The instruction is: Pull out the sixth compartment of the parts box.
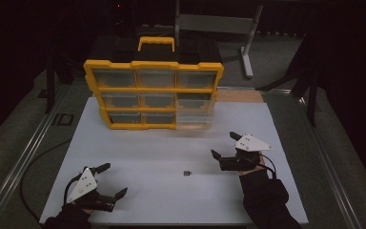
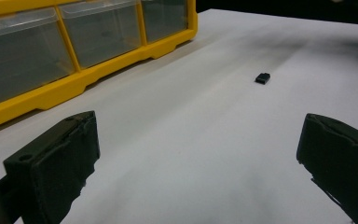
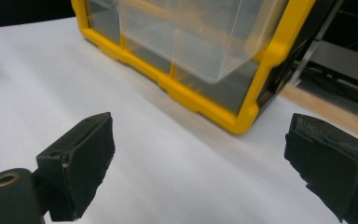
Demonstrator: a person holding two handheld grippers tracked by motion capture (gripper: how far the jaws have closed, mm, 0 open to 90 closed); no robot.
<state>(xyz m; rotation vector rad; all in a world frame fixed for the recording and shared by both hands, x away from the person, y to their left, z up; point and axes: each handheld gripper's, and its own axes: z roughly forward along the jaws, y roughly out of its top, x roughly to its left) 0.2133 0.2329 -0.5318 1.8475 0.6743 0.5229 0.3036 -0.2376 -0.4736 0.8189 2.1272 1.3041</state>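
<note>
The white surface (image 1: 138, 157) sits in a dark room. Near, the left tongs (image 1: 108, 180) are wide open and hold nothing. The right tongs (image 1: 223, 144) are open and empty too. Between them lies a small black part (image 1: 187, 173), untouched. Far back, the yellow drawer box (image 1: 152, 93) has one clear drawer (image 3: 191, 37) pulled out. Picking up is still left.

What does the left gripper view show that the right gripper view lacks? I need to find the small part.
Left gripper view alone: the small black part lying on the white table, apart from the left tongs, whose jaws stand open. Right gripper view alone: a clear drawer pulled out of the organizer, beyond the open right tongs. Both: the yellow organizer and the table.
</note>
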